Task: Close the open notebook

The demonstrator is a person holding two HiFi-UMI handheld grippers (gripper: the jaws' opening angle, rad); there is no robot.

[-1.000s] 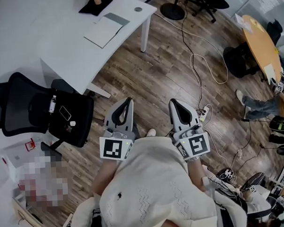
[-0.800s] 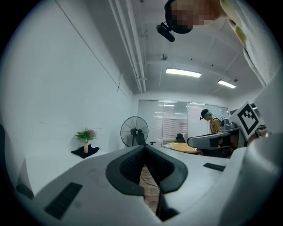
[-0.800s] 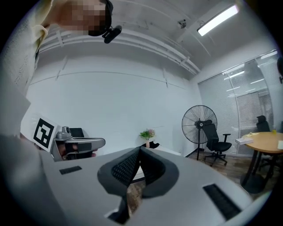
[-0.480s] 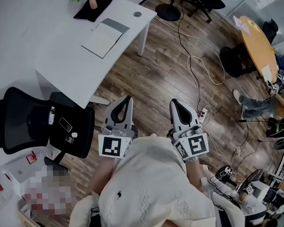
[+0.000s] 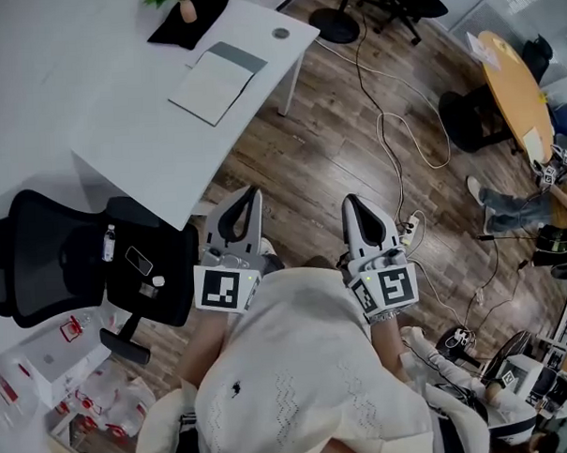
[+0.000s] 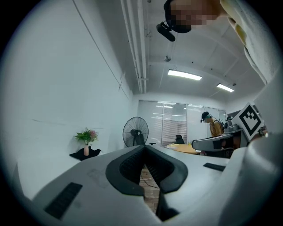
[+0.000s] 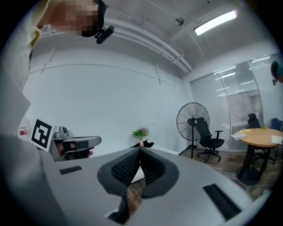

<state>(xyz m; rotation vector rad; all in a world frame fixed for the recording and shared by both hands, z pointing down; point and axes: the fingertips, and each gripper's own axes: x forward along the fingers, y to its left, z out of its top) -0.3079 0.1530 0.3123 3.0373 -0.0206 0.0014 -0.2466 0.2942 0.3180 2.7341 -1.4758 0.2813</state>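
A pale notebook (image 5: 214, 87) with a grey strip along its far edge lies flat on the white desk (image 5: 119, 115) at the upper left of the head view. I cannot tell whether it lies open. Both grippers hang level over the wooden floor, well short of the desk. My left gripper (image 5: 251, 192) is shut with nothing between its jaws, and its tips (image 6: 144, 147) meet. My right gripper (image 5: 350, 200) is also shut and empty, its pads touching (image 7: 140, 149). Each gripper view shows the other gripper beside it.
A black office chair (image 5: 74, 253) carrying small items stands left of me beside the desk corner. A plant in a vase (image 5: 186, 4) sits on a black mat at the desk's far end. Cables and a power strip (image 5: 411, 227) cross the floor. A standing fan (image 7: 192, 121) and a round wooden table (image 5: 519, 87) are to the right.
The desk, notebook and chair have slid down the head view, so I have come closer to the desk. Both grippers kept their pose and stayed shut.
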